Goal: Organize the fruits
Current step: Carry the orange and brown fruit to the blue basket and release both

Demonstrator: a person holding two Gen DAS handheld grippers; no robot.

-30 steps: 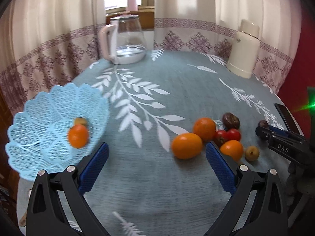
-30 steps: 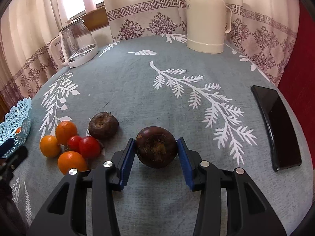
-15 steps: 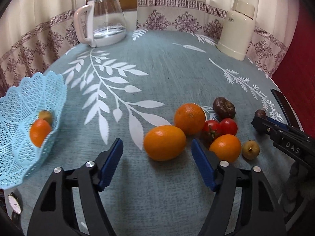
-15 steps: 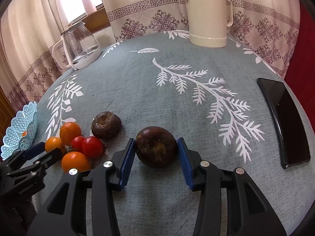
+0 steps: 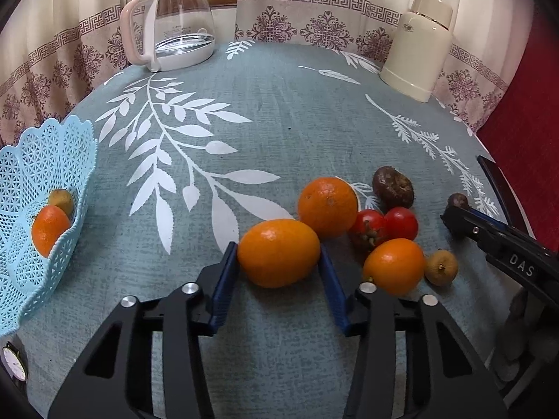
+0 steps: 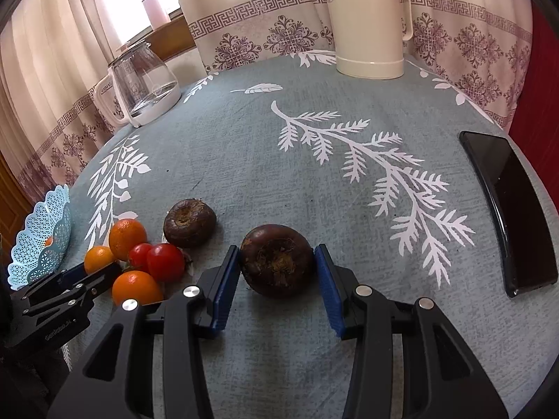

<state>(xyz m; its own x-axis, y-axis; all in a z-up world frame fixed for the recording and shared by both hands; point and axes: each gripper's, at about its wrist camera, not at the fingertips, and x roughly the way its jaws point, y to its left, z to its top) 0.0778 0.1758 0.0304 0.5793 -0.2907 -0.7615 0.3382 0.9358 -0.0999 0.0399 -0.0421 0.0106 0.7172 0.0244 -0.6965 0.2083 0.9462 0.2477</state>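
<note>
My left gripper (image 5: 277,249) is shut on an oval orange (image 5: 279,256) that rests on the cloth at the left end of a fruit cluster. Behind it lie a round orange (image 5: 328,206), two red tomatoes (image 5: 384,227), a third orange (image 5: 394,267), a small tan fruit (image 5: 441,267) and a dark brown fruit (image 5: 393,186). My right gripper (image 6: 277,249) is shut on another dark brown fruit (image 6: 277,260), low over the table. A light blue lattice basket (image 5: 45,160) at the left holds an orange (image 5: 49,230) and a small brownish fruit (image 5: 63,200).
A glass kettle (image 5: 178,24) stands at the back left and a cream thermos (image 5: 419,45) at the back right. A black phone (image 6: 506,209) lies near the right table edge. Curtains hang behind the round table. A wristwatch (image 5: 14,363) shows at the lower left.
My left gripper moved forward from beside the basket to the fruit cluster and closed on the oval orange. The right gripper kept hold of its dark fruit and barely shifted.
</note>
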